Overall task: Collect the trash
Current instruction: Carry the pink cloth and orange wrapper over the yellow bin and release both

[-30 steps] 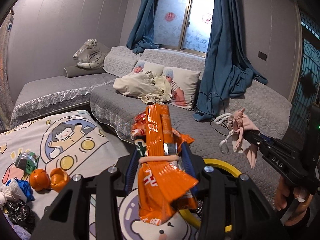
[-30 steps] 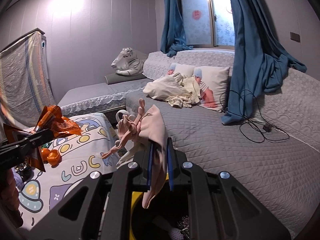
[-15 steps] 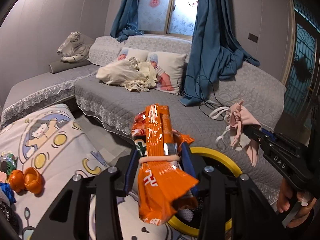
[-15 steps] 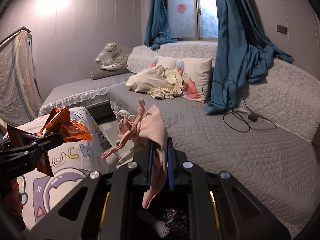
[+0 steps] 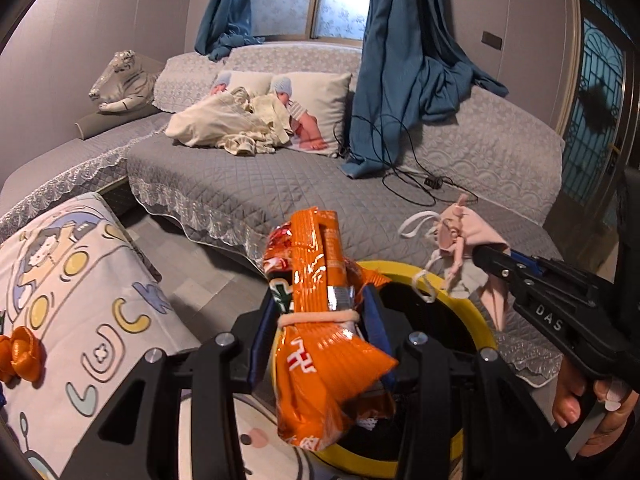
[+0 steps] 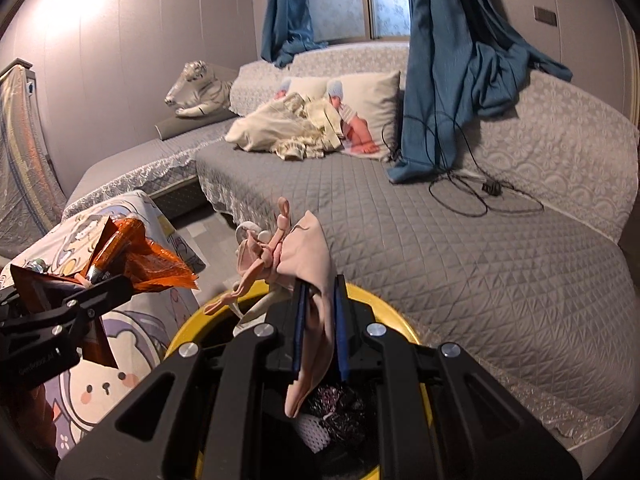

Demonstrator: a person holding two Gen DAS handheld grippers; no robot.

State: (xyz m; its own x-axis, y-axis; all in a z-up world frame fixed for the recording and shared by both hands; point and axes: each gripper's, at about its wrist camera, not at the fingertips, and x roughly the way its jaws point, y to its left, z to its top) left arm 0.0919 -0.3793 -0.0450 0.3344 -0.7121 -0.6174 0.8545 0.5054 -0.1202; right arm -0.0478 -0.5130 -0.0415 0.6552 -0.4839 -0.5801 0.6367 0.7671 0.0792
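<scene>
1. Your left gripper (image 5: 320, 320) is clamped on an orange snack bag (image 5: 320, 344). It's folded up with a rubber band (image 5: 316, 317) round the middle, and both blue pads press into its sides.
2. That bag hangs right over the near rim of the yellow bin (image 5: 476, 320), bottom end dangling lower than the fingers.
3. Your right gripper (image 6: 318, 316) is pinched tight on a pink mask (image 6: 312, 256). The cloth runs straight through the narrow gap between the pads, with a white ear loop (image 6: 246, 230) sticking out on the left.
4. The mask sits above the bin too; in the right wrist view you can see dark trash and something white already inside it.
5. The bin stands on the floor, squeezed between the grey sofa (image 6: 440, 248) and the cartoon-print table (image 5: 80, 280).
6. An orange peel (image 5: 20, 354) lies on that table at the far left edge.
7. Your right hand (image 5: 592, 404) shows bottom right in the left wrist view, wrapped round the handle.
</scene>
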